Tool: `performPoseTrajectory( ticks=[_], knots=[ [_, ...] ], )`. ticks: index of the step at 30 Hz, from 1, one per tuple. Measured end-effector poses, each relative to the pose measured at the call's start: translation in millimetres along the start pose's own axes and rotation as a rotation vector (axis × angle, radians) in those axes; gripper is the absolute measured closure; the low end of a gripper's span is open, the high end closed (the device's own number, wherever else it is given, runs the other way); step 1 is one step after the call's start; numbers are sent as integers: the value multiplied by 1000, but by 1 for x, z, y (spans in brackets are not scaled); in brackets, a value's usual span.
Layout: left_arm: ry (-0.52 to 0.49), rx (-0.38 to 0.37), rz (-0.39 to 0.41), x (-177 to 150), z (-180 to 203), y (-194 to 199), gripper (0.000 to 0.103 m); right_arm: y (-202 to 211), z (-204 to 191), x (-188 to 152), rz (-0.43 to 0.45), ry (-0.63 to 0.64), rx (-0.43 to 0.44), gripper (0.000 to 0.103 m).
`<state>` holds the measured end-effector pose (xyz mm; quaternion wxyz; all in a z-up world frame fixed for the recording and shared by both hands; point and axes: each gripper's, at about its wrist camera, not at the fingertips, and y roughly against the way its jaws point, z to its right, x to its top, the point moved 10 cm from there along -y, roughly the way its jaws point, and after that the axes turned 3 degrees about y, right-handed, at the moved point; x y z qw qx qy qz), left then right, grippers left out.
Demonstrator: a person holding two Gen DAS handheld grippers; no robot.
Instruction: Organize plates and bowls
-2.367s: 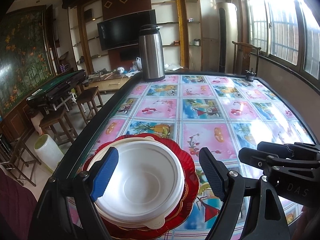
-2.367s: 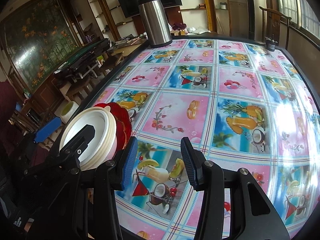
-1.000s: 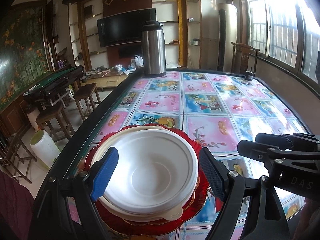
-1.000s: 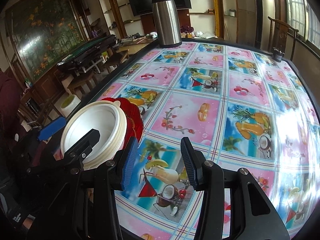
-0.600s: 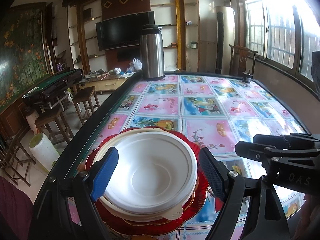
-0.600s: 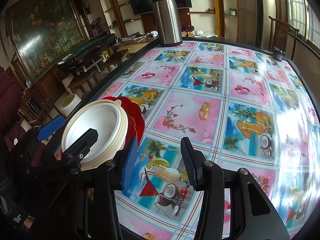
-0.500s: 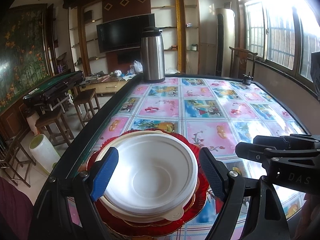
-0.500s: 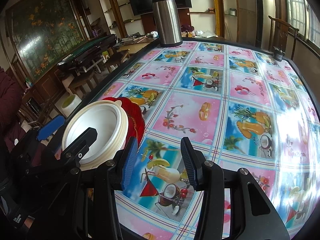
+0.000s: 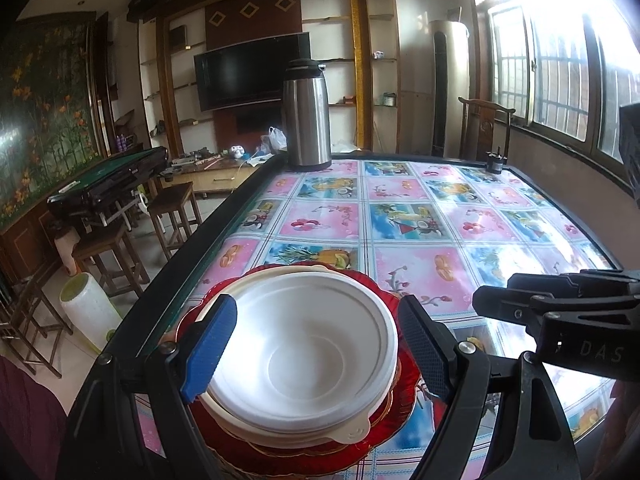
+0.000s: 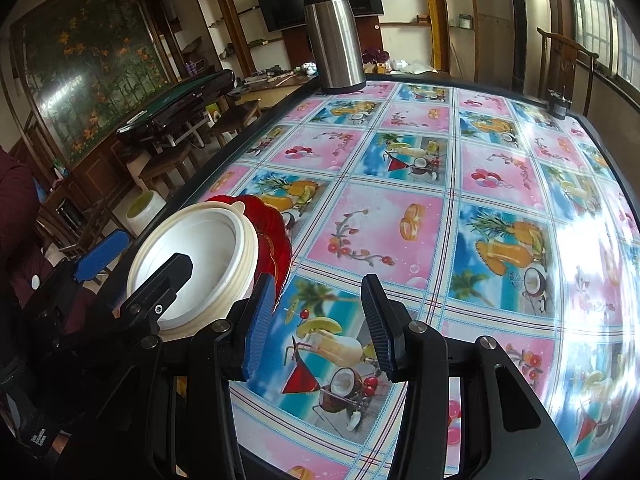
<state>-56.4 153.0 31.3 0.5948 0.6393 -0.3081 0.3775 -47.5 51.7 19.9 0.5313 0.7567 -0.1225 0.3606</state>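
A stack of white foam bowls [image 9: 300,356] is being carried on red scalloped plastic plates [image 9: 384,436] at the near left edge of the counter [image 9: 420,216] covered in a pink and blue fruit-print cloth, and the stack is being straddled by the left tool [image 9: 316,348], whose blue-padded jaws are being kept spread wide with no firm contact confirmed. The right tool [image 10: 318,328] is being held open and empty over the cloth just beside the stack, while a tall stainless steel thermos [image 10: 334,36] is being observed at the counter's far edge.

"DAS" is printed on the right gripper [image 9: 560,312].
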Motion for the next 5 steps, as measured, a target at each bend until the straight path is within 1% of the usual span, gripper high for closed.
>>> performPoseTrajectory(
  ticks=[5],
  knots=[
    [-22, 22, 5, 0, 1, 2, 20, 2, 2, 1, 2, -3, -2, 58]
  ],
)
